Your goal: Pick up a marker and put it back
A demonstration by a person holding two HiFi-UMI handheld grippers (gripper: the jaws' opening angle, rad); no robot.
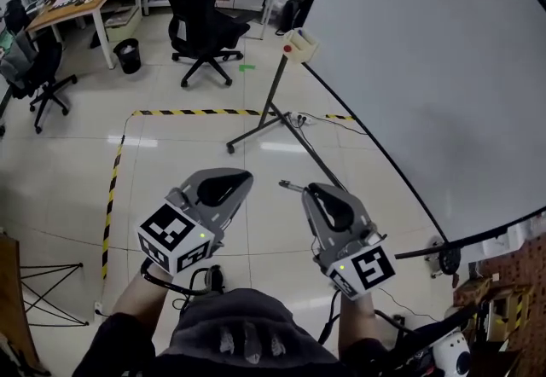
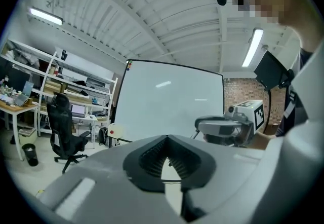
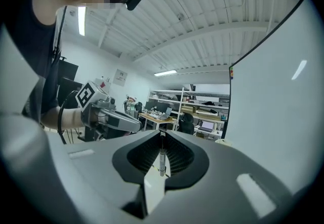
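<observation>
The right gripper (image 3: 162, 136) has its jaws closed on a slim grey marker (image 3: 161, 159), gripped between the ribbed pads. In the head view one end of it pokes out of the jaw tips, away from the large white whiteboard (image 1: 426, 68). The left gripper (image 2: 166, 138), farther from the whiteboard, has its jaws together at the tips and holds nothing.

Right claw (image 1: 309, 191) hides most of the marker (image 1: 291, 187)
</observation>
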